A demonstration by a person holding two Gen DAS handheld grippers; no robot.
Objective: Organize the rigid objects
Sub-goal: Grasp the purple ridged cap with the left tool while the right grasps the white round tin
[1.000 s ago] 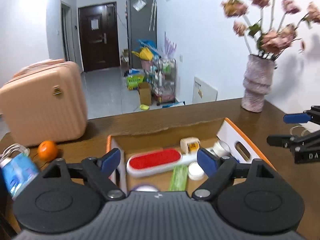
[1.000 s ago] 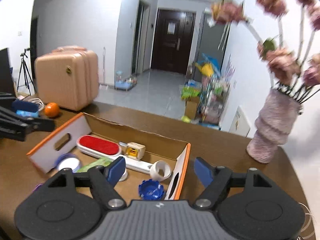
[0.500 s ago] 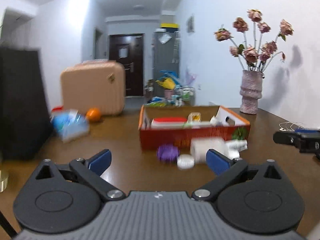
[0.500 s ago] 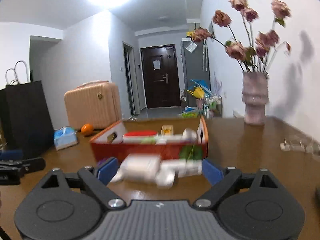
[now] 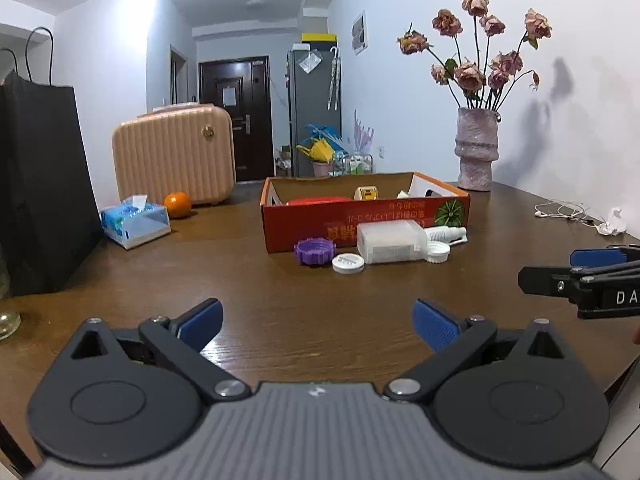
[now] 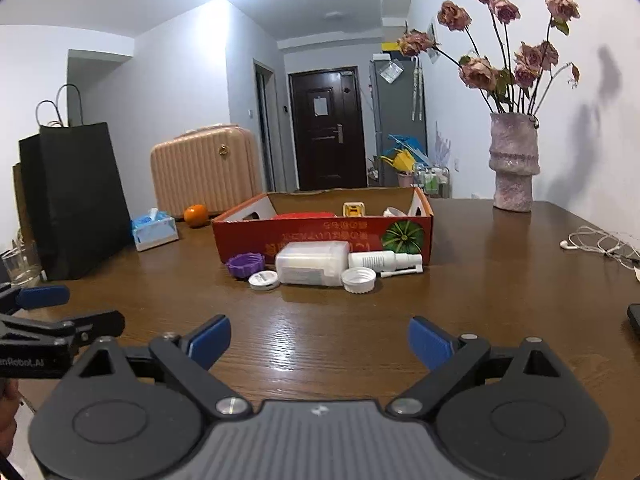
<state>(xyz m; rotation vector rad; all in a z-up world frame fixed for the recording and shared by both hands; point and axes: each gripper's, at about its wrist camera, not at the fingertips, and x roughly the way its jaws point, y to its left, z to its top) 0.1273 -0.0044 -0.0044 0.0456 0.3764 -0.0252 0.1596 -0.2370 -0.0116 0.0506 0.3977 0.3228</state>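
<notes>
A red cardboard box stands mid-table holding a red brush, a yellow-white item and other pieces. In front of it lie a purple lid, a small white cap, a translucent white container, a white screw cap and a white spray bottle. My left gripper is open and empty, low over the near table. My right gripper is open and empty beside it, also seen at right.
A black paper bag, tissue pack, orange and pink suitcase stand at the left. A vase of dried roses is at back right. White earphones lie at right. A glass stands far left.
Both grippers pulled back from above the box and dropped low toward the near table edge. The box now shows from its front side with loose items before it.
</notes>
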